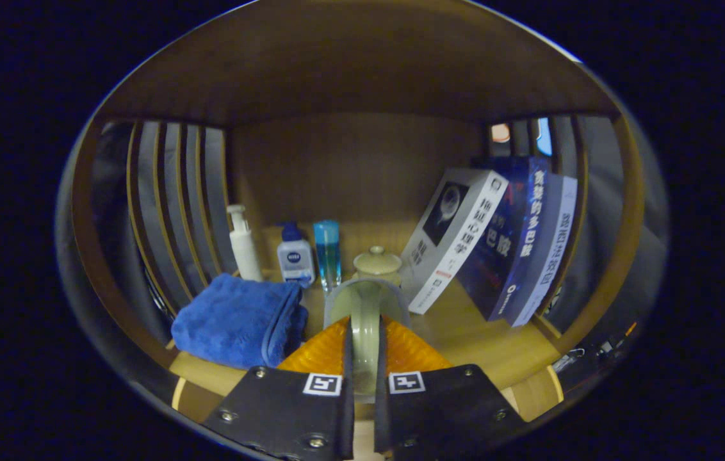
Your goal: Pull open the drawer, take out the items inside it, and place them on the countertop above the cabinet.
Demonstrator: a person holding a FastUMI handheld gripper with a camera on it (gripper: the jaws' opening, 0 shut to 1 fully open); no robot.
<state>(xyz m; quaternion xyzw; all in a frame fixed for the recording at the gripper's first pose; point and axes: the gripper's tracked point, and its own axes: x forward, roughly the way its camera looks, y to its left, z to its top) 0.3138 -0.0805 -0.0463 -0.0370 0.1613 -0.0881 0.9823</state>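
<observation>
Pale-green ceramic teapot point(367, 301) is held by its handle, both fingers of the gripper point(364, 384) pressed against it, over the wooden countertop point(465, 339). It appears to hang just above the surface, though contact is hard to judge. Lower it level between the folded blue towel point(237, 320) and the leaning books point(497, 237), then release only once seated.

Screwed claw point(364, 358) plates, square markers

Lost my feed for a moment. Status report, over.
Gripper shut on pale green cup by its handle. Cup above wooden shelf. Lidded jar just beyond, blue towel beside, books leaning opposite.
</observation>
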